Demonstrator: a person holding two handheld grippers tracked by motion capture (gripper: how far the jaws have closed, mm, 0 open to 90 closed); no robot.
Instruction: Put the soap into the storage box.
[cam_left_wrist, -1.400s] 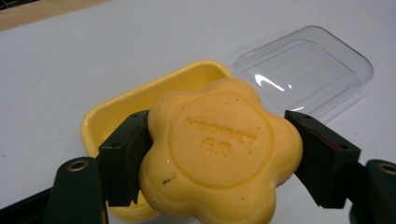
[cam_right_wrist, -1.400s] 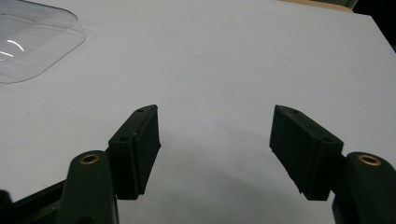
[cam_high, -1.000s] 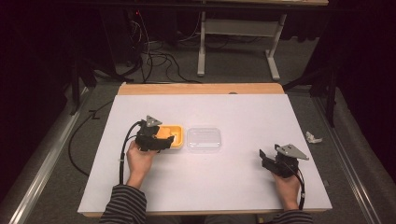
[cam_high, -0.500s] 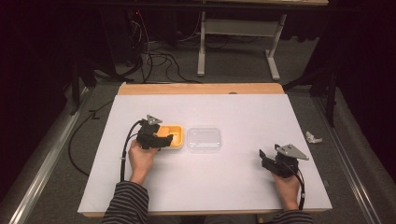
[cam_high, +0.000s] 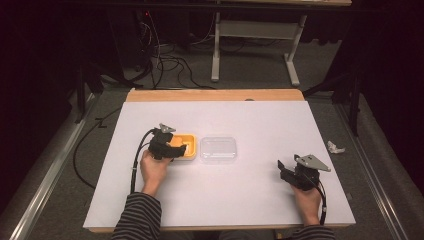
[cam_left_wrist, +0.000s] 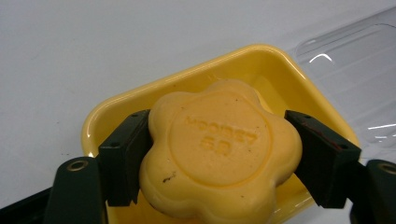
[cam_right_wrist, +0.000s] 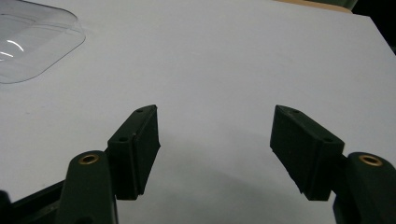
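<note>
Left gripper (cam_left_wrist: 219, 163) jaws clamp the flower-shaped soap (cam_left_wrist: 219, 149) over the yellow dish (cam_left_wrist: 261, 60). Risk: the smooth, lobed bar may twist free and drop. Right gripper (cam_right_wrist: 215, 149) rests open on the counter (cam_high: 250, 115).

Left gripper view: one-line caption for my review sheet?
Left gripper clamps a flower-shaped yellow soap over its yellow dish, clear lid alongside.

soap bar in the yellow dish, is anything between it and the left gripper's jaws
Nothing visible does. In the left gripper view the left gripper has both black jaws pressed on opposite sides of the flower-shaped soap bar, over the yellow dish. The clear lid lies apart, beside the dish.
</note>
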